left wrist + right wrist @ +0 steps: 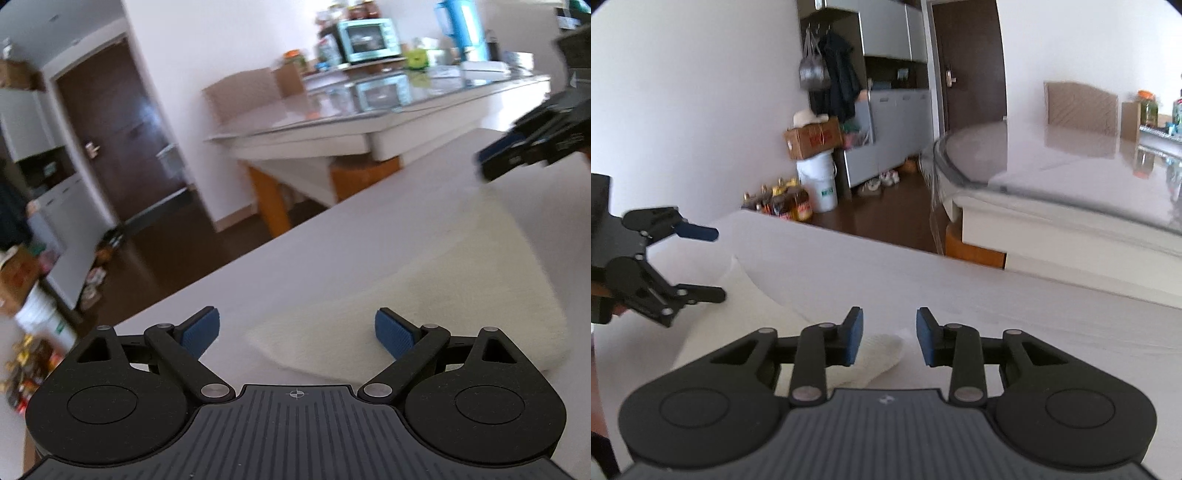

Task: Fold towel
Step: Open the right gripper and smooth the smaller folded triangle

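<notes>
Cream terry towel (424,280) lies flat on the white tabletop (332,236). Left claw (297,332) gapes wide near its corner; right claw (889,338) stands narrowly parted, empty, above another corner. Closing too shallow could pinch nothing or drag the cloth askew.

left tool (297,334) spread wide, right tool (889,338) partly parted, both angled downward, nothing clamped

Both views low and close over the white table (332,251), angled down along their fingers. Left wrist faces the glass table (369,110); right wrist faces the door (967,66). Shared: towel (461,288), glass table, door.
</notes>
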